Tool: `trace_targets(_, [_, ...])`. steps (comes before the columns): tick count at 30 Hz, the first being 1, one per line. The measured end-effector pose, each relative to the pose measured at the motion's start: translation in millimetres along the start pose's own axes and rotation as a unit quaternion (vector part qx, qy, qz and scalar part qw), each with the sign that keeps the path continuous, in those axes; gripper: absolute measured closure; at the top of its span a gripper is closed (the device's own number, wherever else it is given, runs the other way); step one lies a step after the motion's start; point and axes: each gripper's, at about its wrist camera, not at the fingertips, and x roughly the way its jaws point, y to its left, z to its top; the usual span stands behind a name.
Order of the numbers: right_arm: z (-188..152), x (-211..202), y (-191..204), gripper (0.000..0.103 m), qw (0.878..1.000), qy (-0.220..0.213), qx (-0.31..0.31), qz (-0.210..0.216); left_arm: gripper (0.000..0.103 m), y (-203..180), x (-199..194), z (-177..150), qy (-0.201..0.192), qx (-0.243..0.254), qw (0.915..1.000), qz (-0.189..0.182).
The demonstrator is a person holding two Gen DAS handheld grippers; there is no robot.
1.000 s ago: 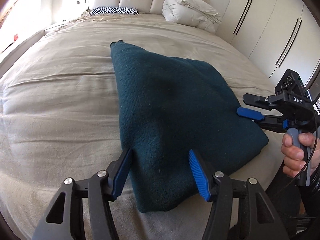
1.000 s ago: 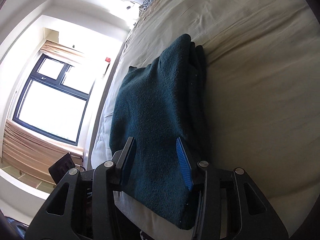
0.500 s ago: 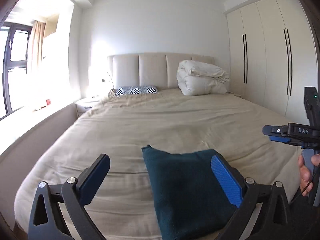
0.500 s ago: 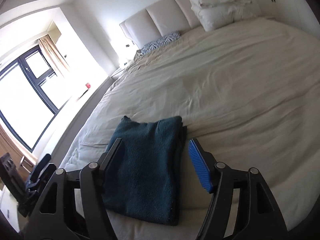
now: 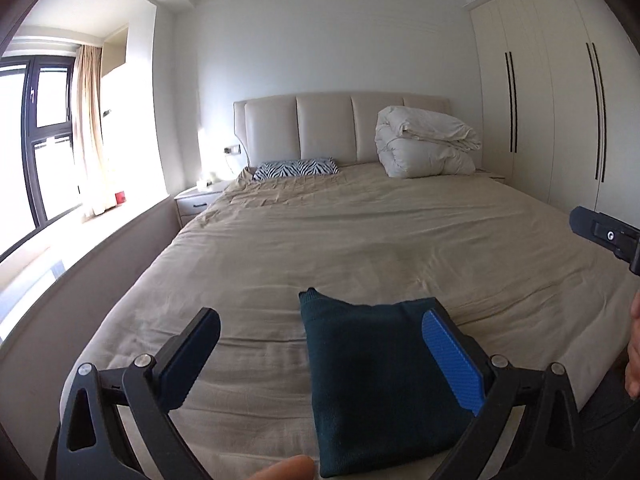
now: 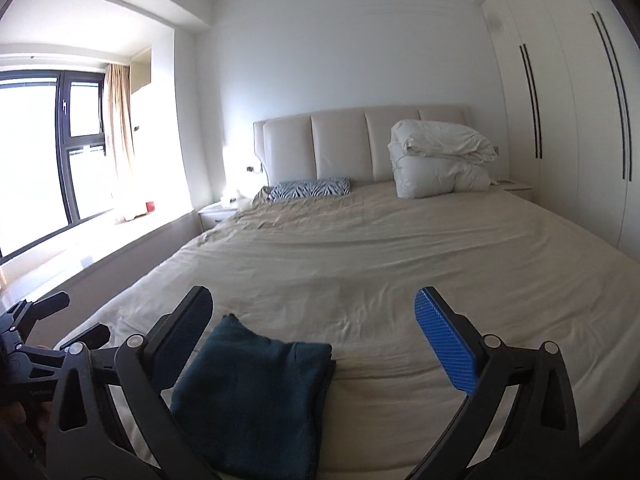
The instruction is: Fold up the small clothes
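A dark teal knitted garment point(image 5: 376, 380), folded into a flat rectangle, lies near the foot edge of the beige bed point(image 5: 360, 240). It also shows in the right wrist view point(image 6: 256, 396). My left gripper point(image 5: 320, 344) is open wide and empty, held back above the garment's near end. My right gripper point(image 6: 316, 324) is open wide and empty, raised above the bed to the right of the garment. Part of the right gripper shows at the right edge of the left wrist view point(image 5: 608, 236). The left gripper shows at the left edge of the right wrist view point(image 6: 36, 340).
A folded white duvet point(image 5: 424, 148) and a zebra-print pillow point(image 5: 296, 168) lie by the padded headboard point(image 5: 340, 128). A nightstand point(image 5: 200, 200) and window sill point(image 5: 60, 248) are to the left. White wardrobes point(image 5: 560, 100) stand to the right.
Both grippers have pulled back and up from the folded garment and opened wider. The views tilted from looking down at the cloth to looking across the bed. The garment stays flat.
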Motion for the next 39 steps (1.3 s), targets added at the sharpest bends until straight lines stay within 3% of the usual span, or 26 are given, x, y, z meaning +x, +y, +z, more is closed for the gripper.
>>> trace_targets(6, [-54.5,38.1,-7.5,0.000,0.987,0.142,0.068,-0.029,0.000,10.0,43.3,-34.8,0.108,-0.040,0.9933,0.006])
trace_targets(10, [-90.5,63.2,-14.0,0.000,0.976,0.193,0.077,-0.064,0.000,14.1,59.5,-53.8,0.149,-0.046,0.9877,0.016])
trace_targets(22, [-118.5,81.3,9.8,0.000,0.969,0.230,0.030,-0.087,0.000,14.0,81.8,-75.6,0.206,-0.056,0.9768,0.013])
trace_targets(39, [-129.3,90.2,21.6,0.000,0.964,0.254,0.011,-0.082,0.000,12.9,86.8,-81.9,0.216,-0.053,0.9749,0.018])
